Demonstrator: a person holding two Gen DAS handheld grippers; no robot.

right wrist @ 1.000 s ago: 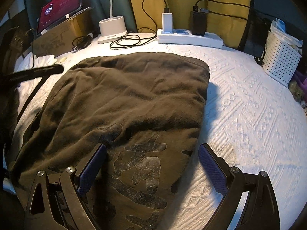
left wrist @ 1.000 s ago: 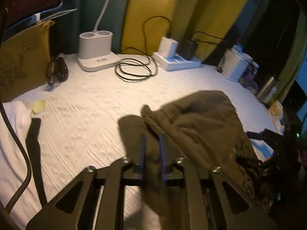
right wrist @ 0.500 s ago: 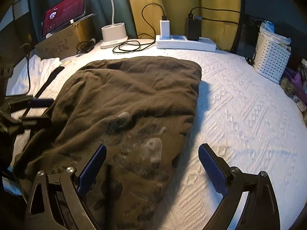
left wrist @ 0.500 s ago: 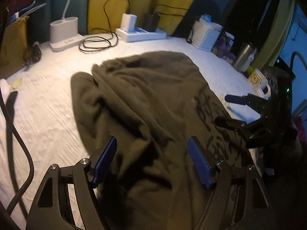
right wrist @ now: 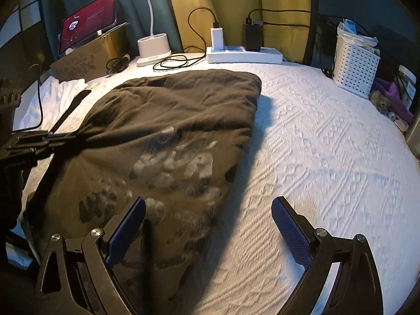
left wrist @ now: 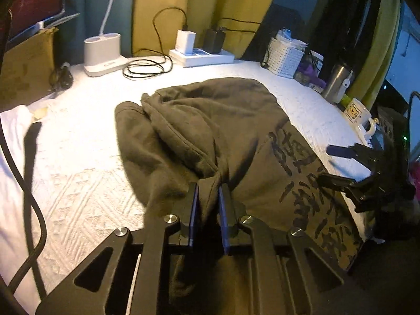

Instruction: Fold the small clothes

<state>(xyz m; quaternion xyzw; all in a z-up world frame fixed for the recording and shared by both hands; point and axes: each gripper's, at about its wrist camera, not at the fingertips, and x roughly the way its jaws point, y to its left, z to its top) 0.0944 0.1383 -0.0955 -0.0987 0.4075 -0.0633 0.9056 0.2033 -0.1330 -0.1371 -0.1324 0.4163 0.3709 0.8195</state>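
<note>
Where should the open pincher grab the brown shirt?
Probably the shirt's near right edge, coming in from the bare white bedspread. The cloth ends there in a thin free edge, right ahead of the open right gripper.

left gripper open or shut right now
Shut on the brown garment: the left gripper has both pads pinching a bunched fold of cloth.

Sweatshirt (left wrist: 210, 131): soft matt olive-brown cloth, fleecy, cracked dull print near front edge of bed. Bedspread (right wrist: 328, 157): white cloth, raised woven pattern, rough. Left gripper (left wrist: 208, 204): matt black plastic arms, shiny metal screws, blue ribbed pads (left wrist: 194, 210). Basket (right wrist: 354, 63) at far right edge: white perforated plastic. Flask (left wrist: 337, 84): brushed metal. Mug (left wrist: 358, 113): glossy white ceramic. Box (right wrist: 86, 57) at far left corner: brown cardboard.
</note>
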